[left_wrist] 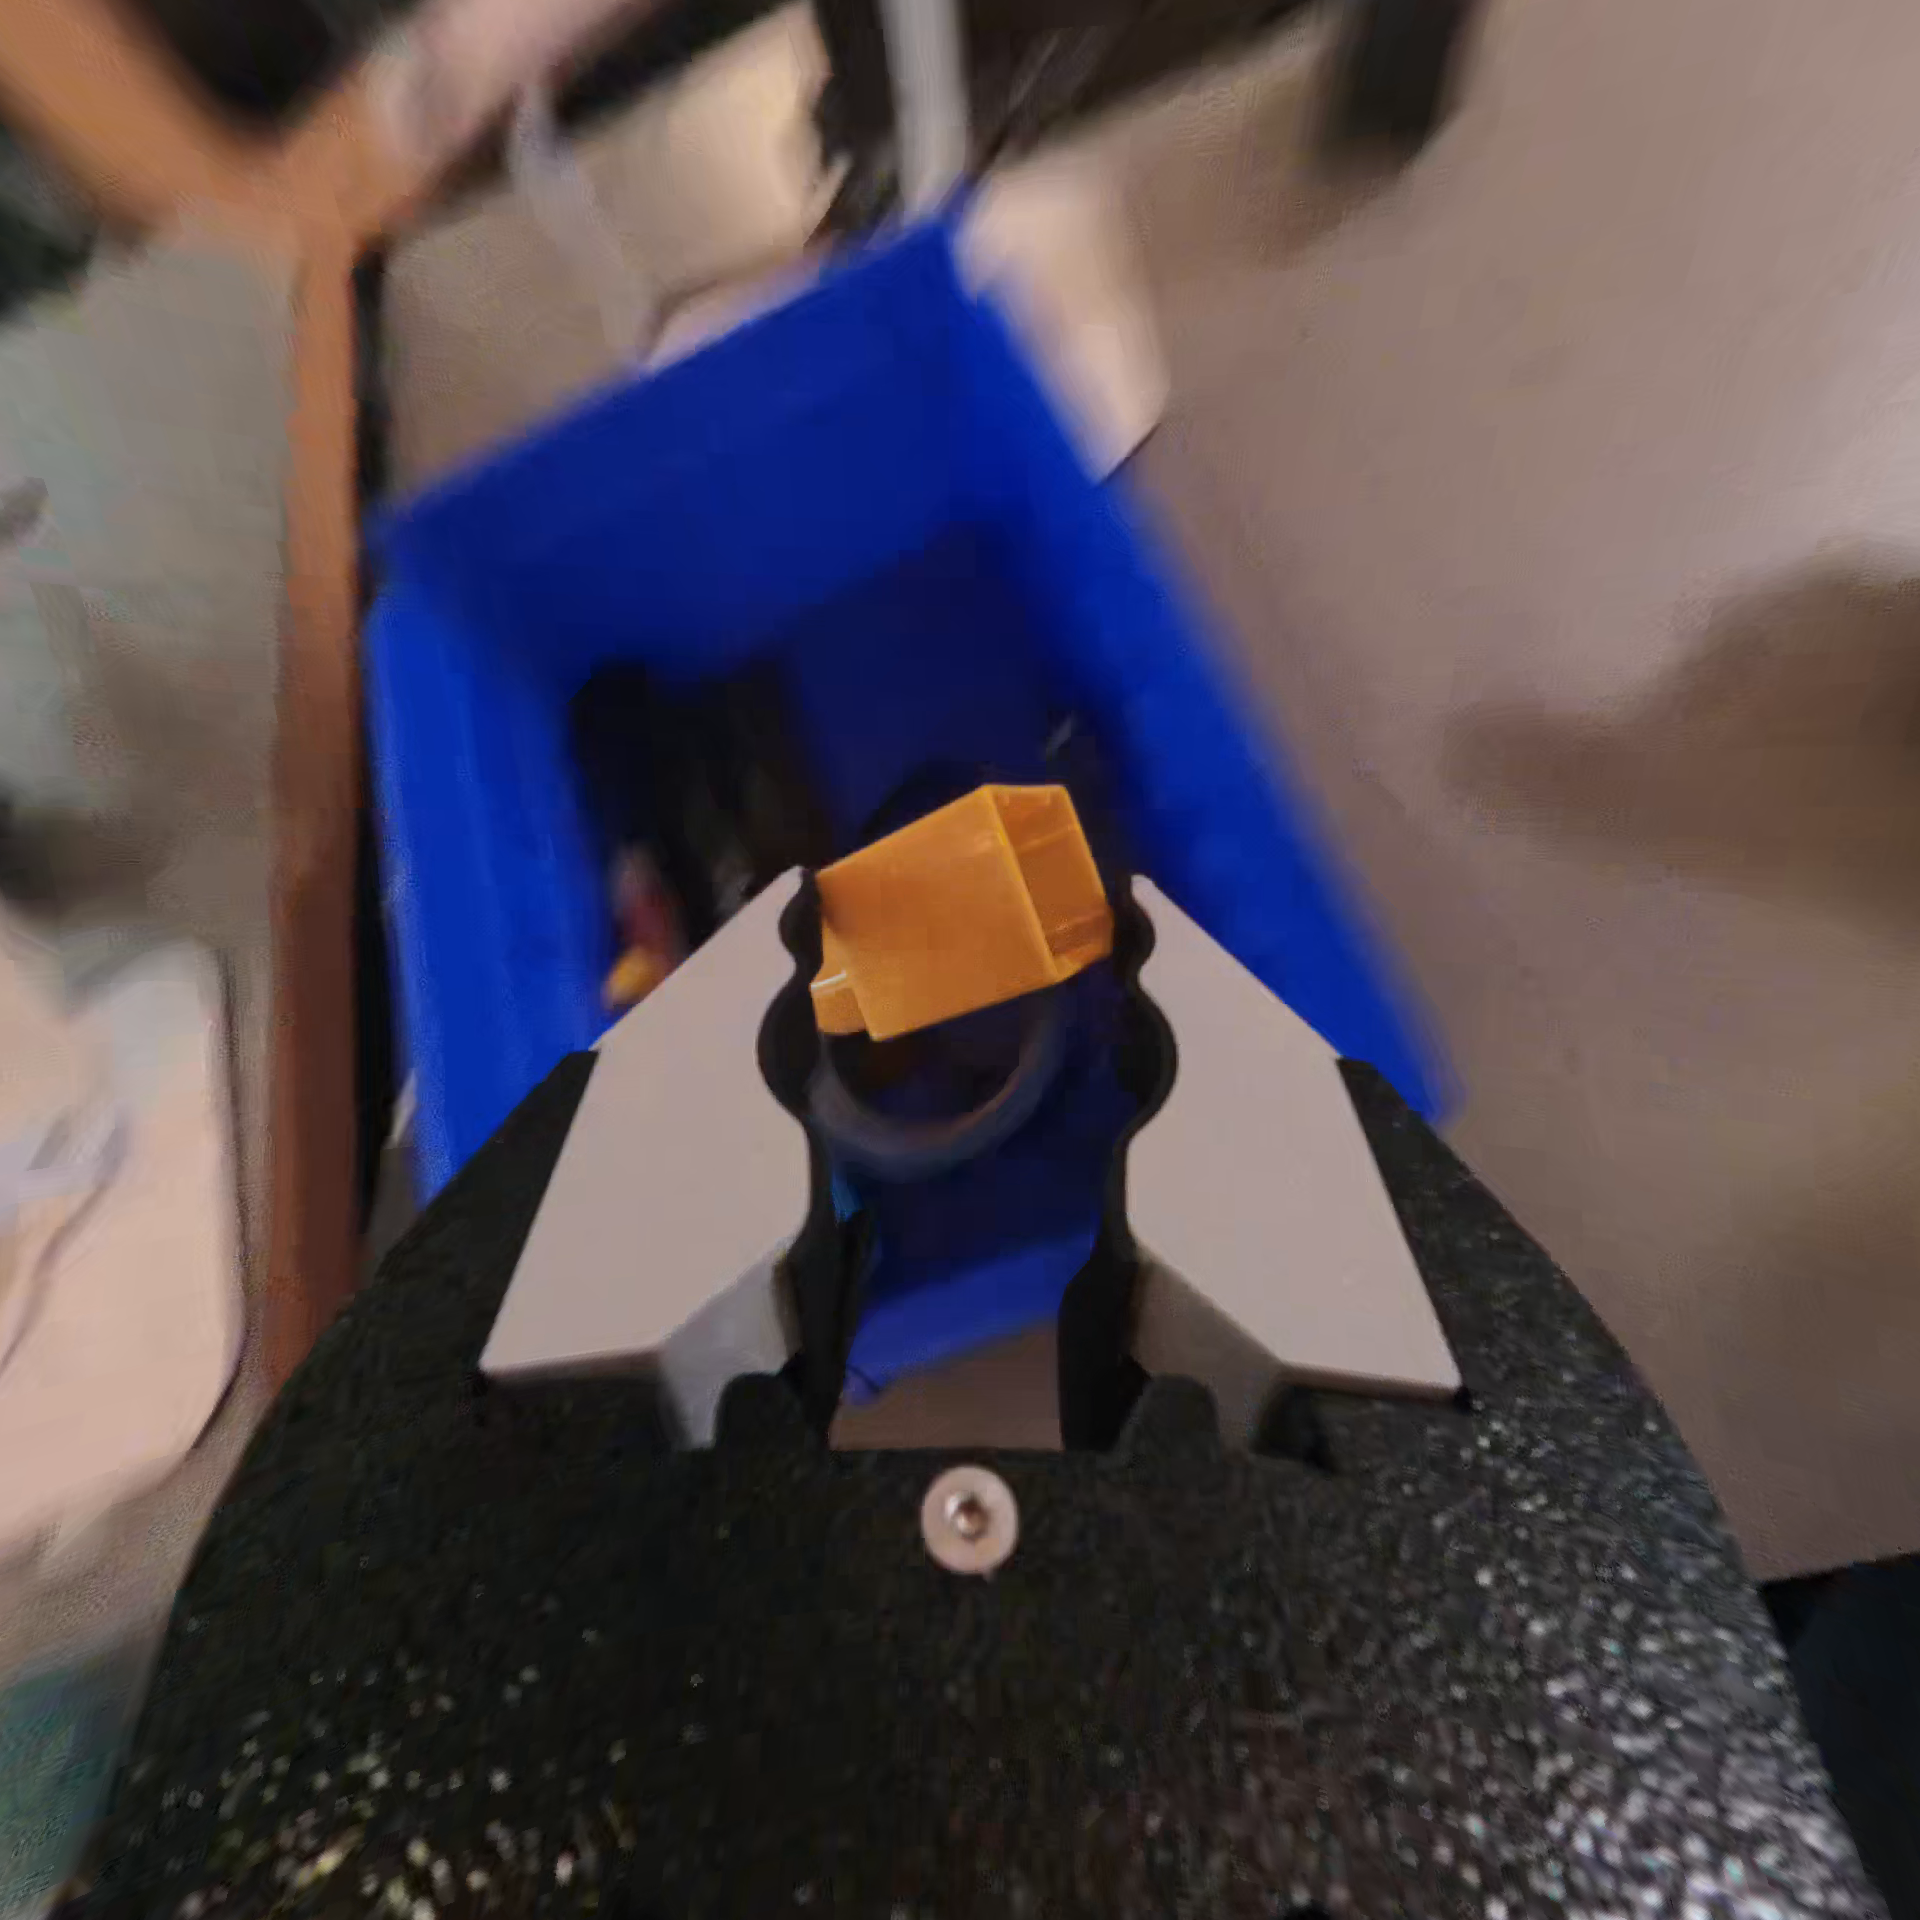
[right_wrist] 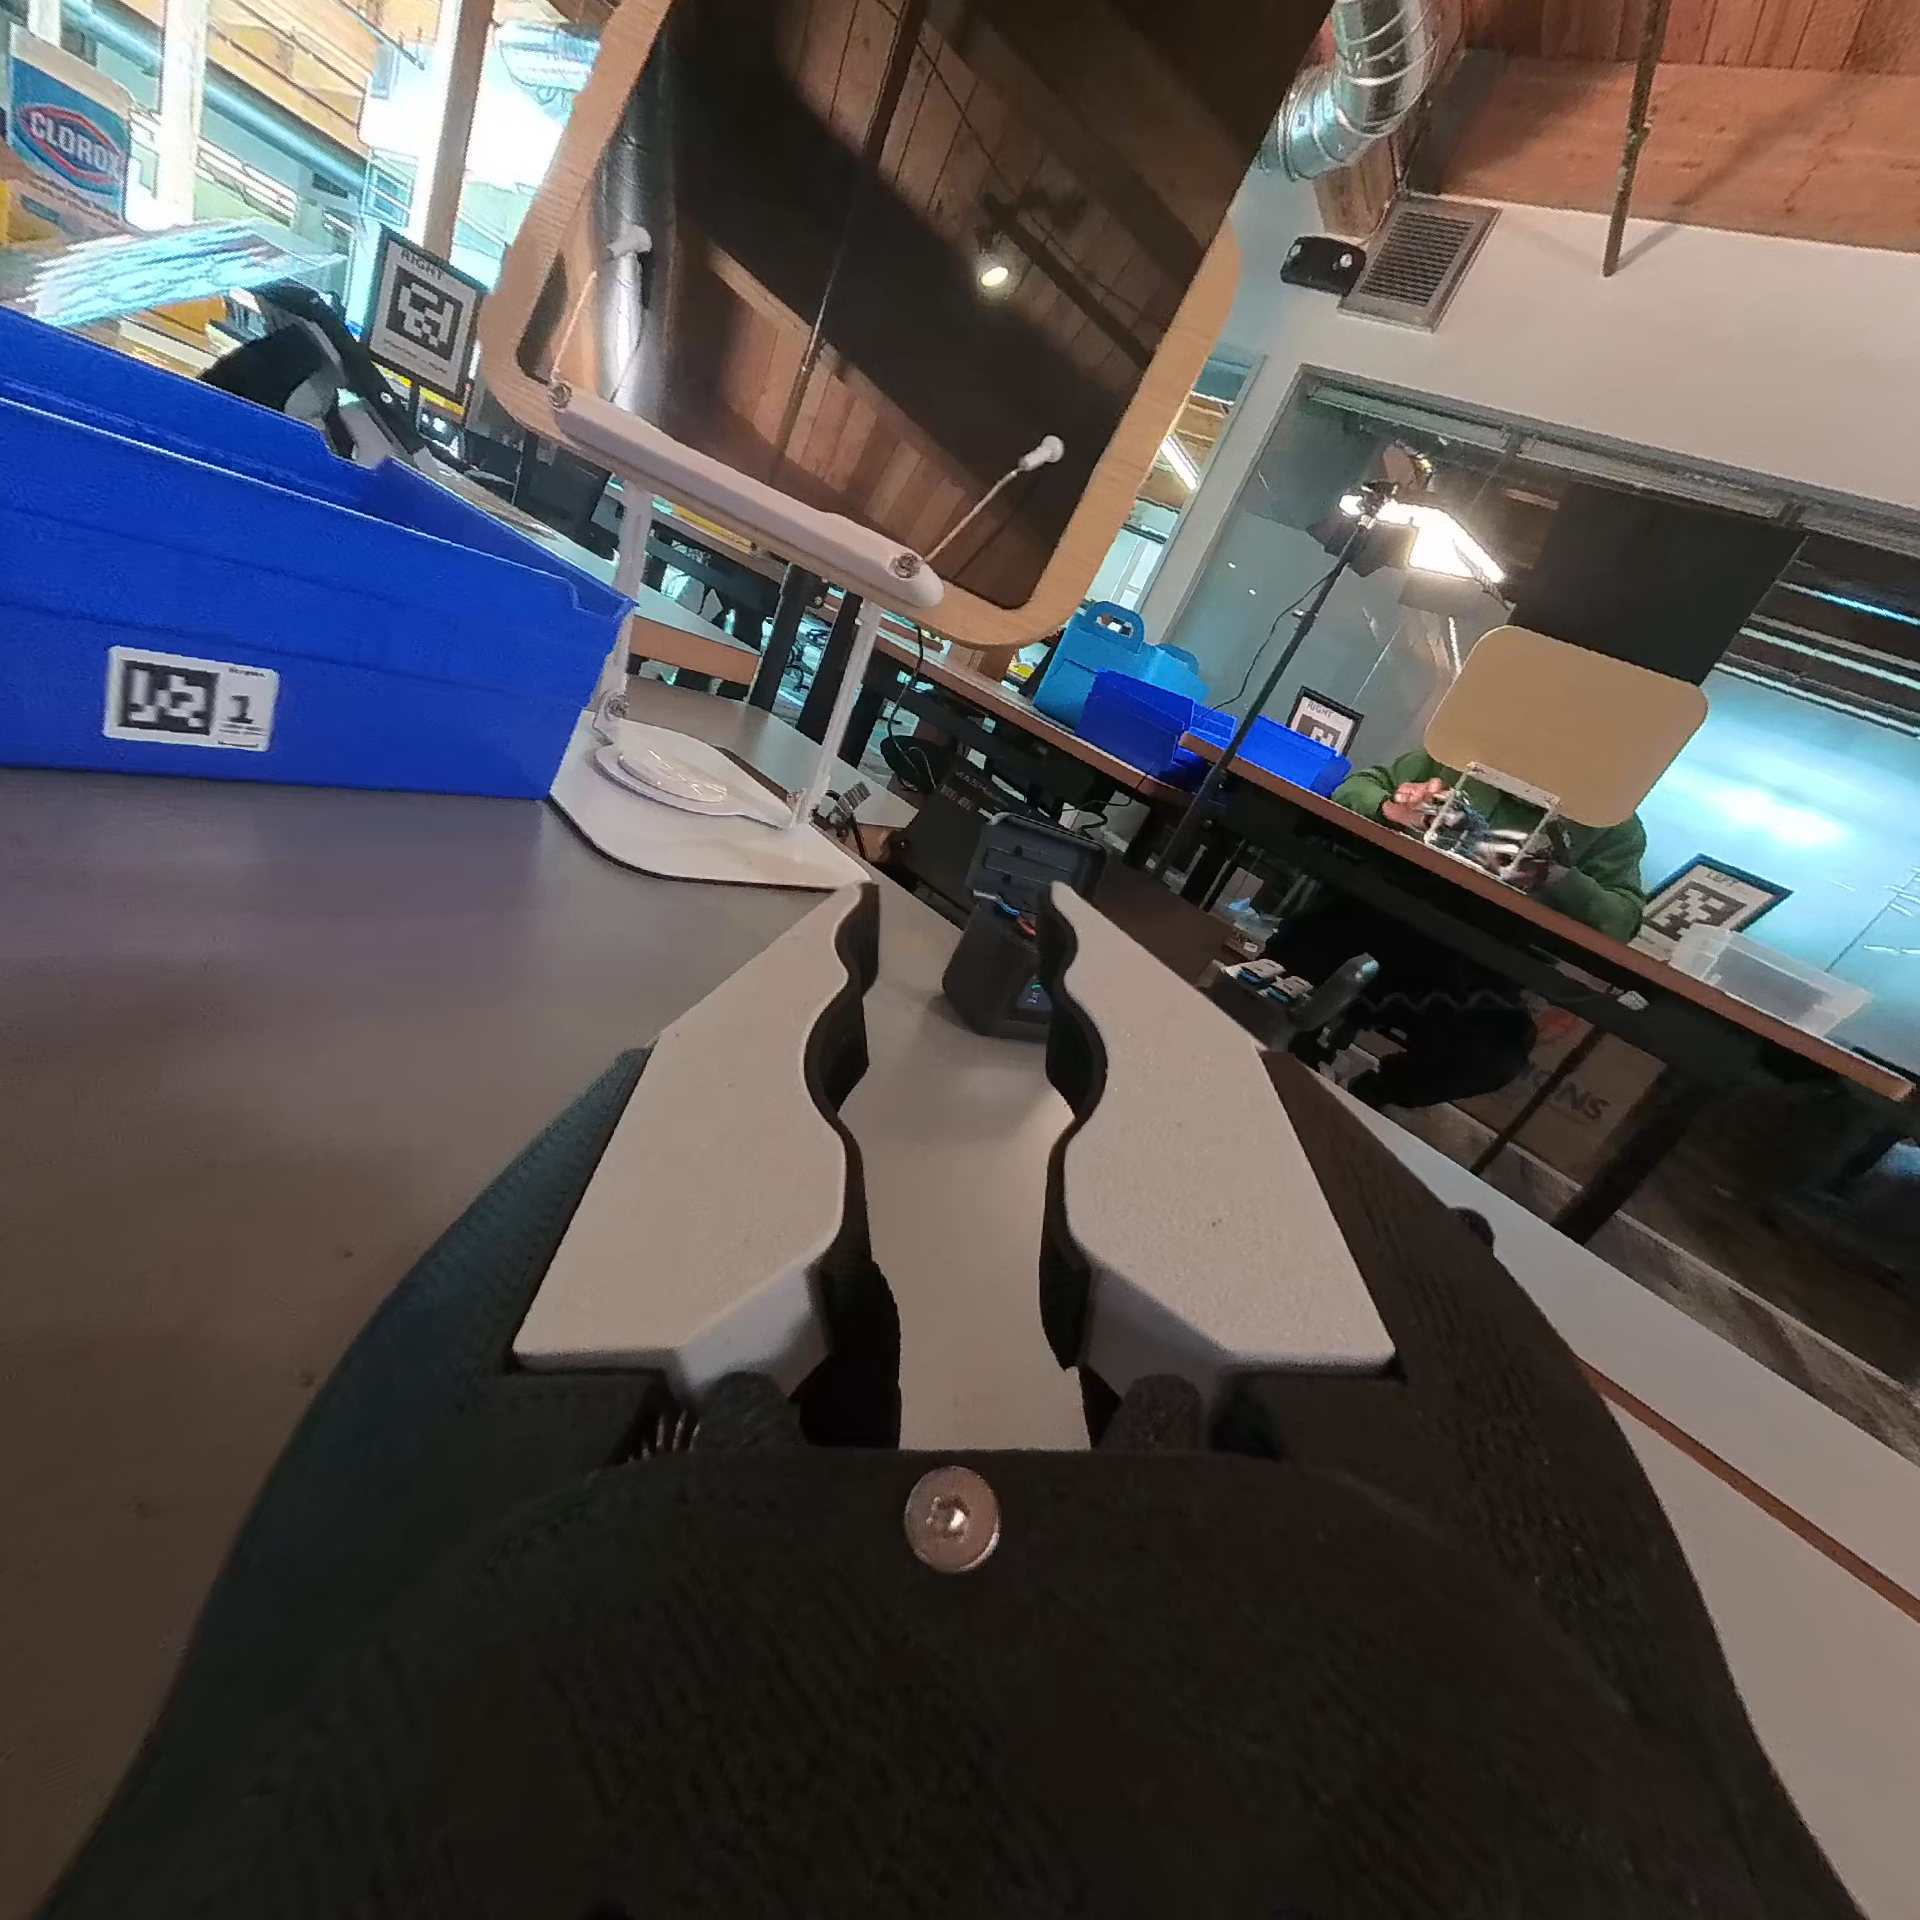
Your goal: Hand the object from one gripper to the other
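In the left wrist view my left gripper point(left_wrist: 966, 914) is shut on a small orange plastic block point(left_wrist: 961, 909), held crosswise between the fingertips above a blue bin point(left_wrist: 790, 520). The background there is blurred by motion. In the right wrist view my right gripper point(right_wrist: 961, 914) is open and empty, low over the grey table point(right_wrist: 260, 987), pointing at a small black device point(right_wrist: 1008, 935) that stands just beyond its tips. The orange block does not show in the right wrist view.
The blue bin point(right_wrist: 312, 582) with a white marker tag stands at the left of the right wrist view, holding dark parts point(left_wrist: 675, 790). A tilted wood-framed mirror on a white stand point(right_wrist: 862, 312) stands behind it. A person in a green sleeve point(right_wrist: 1600, 862) sits at a far table. Across from one pair of fingers to the other is roughly 35 cm. Measured from the fingertips, the small black device point(right_wrist: 1008, 935) is 20 cm or so from the right gripper and 40 cm from the left.
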`<action>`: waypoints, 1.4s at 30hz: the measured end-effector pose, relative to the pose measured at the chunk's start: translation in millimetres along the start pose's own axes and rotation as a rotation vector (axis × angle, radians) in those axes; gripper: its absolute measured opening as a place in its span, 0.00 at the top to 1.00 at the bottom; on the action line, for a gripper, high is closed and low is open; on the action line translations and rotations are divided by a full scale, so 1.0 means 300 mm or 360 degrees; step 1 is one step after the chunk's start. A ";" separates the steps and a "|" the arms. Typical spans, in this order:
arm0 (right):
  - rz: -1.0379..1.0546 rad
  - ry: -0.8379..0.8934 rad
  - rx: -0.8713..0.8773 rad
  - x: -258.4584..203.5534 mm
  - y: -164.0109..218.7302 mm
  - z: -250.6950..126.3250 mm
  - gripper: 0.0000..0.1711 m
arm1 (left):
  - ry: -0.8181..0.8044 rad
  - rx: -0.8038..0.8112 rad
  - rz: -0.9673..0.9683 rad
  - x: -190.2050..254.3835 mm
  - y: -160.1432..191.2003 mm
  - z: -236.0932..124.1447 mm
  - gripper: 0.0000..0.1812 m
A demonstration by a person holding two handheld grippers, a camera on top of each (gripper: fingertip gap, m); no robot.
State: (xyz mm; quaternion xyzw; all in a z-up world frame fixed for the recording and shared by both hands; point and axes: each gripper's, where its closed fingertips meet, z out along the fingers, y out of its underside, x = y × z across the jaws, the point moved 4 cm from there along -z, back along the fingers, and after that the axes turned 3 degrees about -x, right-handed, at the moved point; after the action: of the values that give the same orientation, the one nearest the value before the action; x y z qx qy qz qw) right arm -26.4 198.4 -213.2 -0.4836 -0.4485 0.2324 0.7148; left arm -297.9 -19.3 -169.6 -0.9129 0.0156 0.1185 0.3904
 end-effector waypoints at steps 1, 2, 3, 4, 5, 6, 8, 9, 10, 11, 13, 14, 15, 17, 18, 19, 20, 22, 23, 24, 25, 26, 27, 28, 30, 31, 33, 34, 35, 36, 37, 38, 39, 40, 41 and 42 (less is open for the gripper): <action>-0.0004 -0.0017 0.0020 -0.007 -0.006 0.000 0.83 | 0.0131 0.0206 0.0042 0.079 -0.075 -0.017 0.70; -0.0007 -0.0040 0.0057 -0.015 -0.018 -0.002 0.82 | 0.0280 0.0418 0.0074 0.164 -0.148 -0.036 0.70; -0.0009 -0.0077 0.0110 -0.028 -0.034 -0.007 0.81 | 0.0487 0.0617 0.0127 0.258 -0.211 -0.056 0.70; -0.0013 -0.0126 0.0169 -0.045 -0.053 -0.015 0.79 | 0.0689 0.0804 0.0177 0.344 -0.264 -0.074 0.70; -0.0027 -0.0178 0.0229 -0.063 -0.073 -0.027 0.77 | 0.0818 0.0948 0.0167 0.407 -0.310 -0.080 0.70; -0.0053 -0.0219 0.0282 -0.079 -0.091 -0.042 0.73 | 0.0958 0.1037 0.0109 0.464 -0.348 -0.074 0.70; -0.0127 -0.0252 0.0365 -0.100 -0.124 -0.079 0.65 | 0.1406 0.1145 0.0000 0.597 -0.400 -0.056 0.70; -0.0167 -0.0223 0.0396 -0.101 -0.141 -0.097 0.60 | 0.1620 0.1126 -0.0076 0.654 -0.414 -0.032 0.70; -0.0210 -0.0183 0.0415 -0.099 -0.154 -0.114 0.51 | 0.1837 0.1079 -0.0156 0.702 -0.422 -0.005 0.70; -0.0256 -0.0159 0.0433 -0.101 -0.165 -0.135 0.47 | 0.2066 0.1061 -0.0241 0.739 -0.427 0.015 0.70; -0.0341 -0.0168 0.0456 -0.117 -0.177 -0.177 0.45 | 0.2488 0.1015 -0.0472 0.775 -0.433 0.059 0.70; -0.0375 -0.0189 0.0448 -0.126 -0.175 -0.192 0.46 | 0.2600 0.0974 -0.0594 0.782 -0.435 0.098 0.70; -0.0404 -0.0195 0.0440 -0.129 -0.173 -0.204 0.46 | 0.2642 0.0897 -0.0684 0.791 -0.432 0.146 0.70; -0.0411 -0.0203 0.0441 -0.122 -0.175 -0.219 0.50 | 0.2609 0.0761 -0.0703 0.819 -0.412 0.224 0.70; -0.0393 -0.0212 0.0435 -0.116 -0.174 -0.218 0.53 | 0.2567 0.0697 -0.0654 0.834 -0.398 0.250 0.70; -0.0375 -0.0238 0.0409 -0.114 -0.167 -0.212 0.56 | 0.2538 0.0659 -0.0604 0.845 -0.388 0.265 0.70; -0.0367 -0.0280 0.0360 -0.117 -0.153 -0.204 0.57 | 0.2515 0.0631 -0.0569 0.852 -0.381 0.275 0.70; -0.0388 -0.0311 0.0253 -0.121 -0.121 -0.186 0.61 | 0.2493 0.0583 -0.0515 0.866 -0.365 0.287 0.70; -0.0408 -0.0318 0.0217 -0.124 -0.111 -0.182 0.67 | 0.2473 0.0556 -0.0479 0.874 -0.354 0.293 0.70; -0.0417 -0.0320 0.0190 -0.126 -0.106 -0.179 0.77 | 0.2458 0.0545 -0.0447 0.881 -0.344 0.297 0.70; -0.0399 -0.0339 0.0166 -0.127 -0.103 -0.176 0.78 | 0.2448 0.0557 -0.0451 0.879 -0.340 0.301 0.70; -0.0343 -0.0374 0.0133 -0.126 -0.101 -0.171 0.79 | 0.2433 0.0569 -0.0467 0.874 -0.339 0.305 0.70; -0.0247 -0.0404 0.0102 -0.120 -0.101 -0.166 0.79 | 0.2421 0.0616 -0.0479 0.869 -0.341 0.305 0.69; -0.0105 -0.0429 0.0080 -0.108 -0.101 -0.162 0.79 | 0.2414 0.0693 -0.0486 0.862 -0.347 0.298 0.63; 0.0332 -0.0526 0.0026 -0.069 -0.092 -0.152 0.80 | 0.2308 0.0803 -0.0420 0.849 -0.357 0.291 0.43; 0.0599 -0.0593 0.0005 -0.048 -0.085 -0.148 0.80 | 0.2165 0.0875 -0.0288 0.847 -0.355 0.293 0.39; 0.1110 -0.0757 -0.0033 -0.016 -0.070 -0.140 0.80 | 0.1677 0.1070 0.0158 0.846 -0.337 0.309 0.38; 0.1341 -0.0857 -0.0068 -0.011 -0.060 -0.137 0.80 | 0.1427 0.1191 0.0425 0.849 -0.328 0.304 0.40; 0.1543 -0.0966 -0.0099 -0.012 -0.052 -0.136 0.80 | 0.1191 0.1323 0.0666 0.856 -0.320 0.290 0.42; 0.1714 -0.1066 -0.0123 -0.017 -0.046 -0.136 0.80 | 0.0987 0.1447 0.0849 0.865 -0.316 0.273 0.44; 0.1854 -0.1159 -0.0160 -0.025 -0.039 -0.137 0.80 | 0.0848 0.1533 0.1003 0.880 -0.309 0.257 0.46; 0.1957 -0.1260 -0.0202 -0.038 -0.035 -0.139 0.80 | 0.0775 0.1570 0.1126 0.899 -0.299 0.248 0.45; 0.2033 -0.1340 -0.0245 -0.051 -0.031 -0.142 0.80 | 0.0748 0.1572 0.1214 0.917 -0.287 0.246 0.46; 0.2086 -0.1404 -0.0292 -0.064 -0.026 -0.145 0.80 | 0.0739 0.1563 0.1279 0.931 -0.277 0.248 0.46; 0.2115 -0.1484 -0.0332 -0.078 -0.026 -0.152 0.80 | 0.0718 0.1556 0.1333 0.939 -0.269 0.254 0.47; 0.2123 -0.1558 -0.0362 -0.090 -0.029 -0.159 0.80 | 0.0707 0.1546 0.1381 0.944 -0.262 0.258 0.48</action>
State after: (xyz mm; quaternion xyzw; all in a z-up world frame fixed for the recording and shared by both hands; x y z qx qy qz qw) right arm 0.8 151.0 -222.9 -0.5613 -0.3487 0.7441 0.0985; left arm -29.0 108.8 -230.3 -0.5482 0.5108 0.0537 0.6601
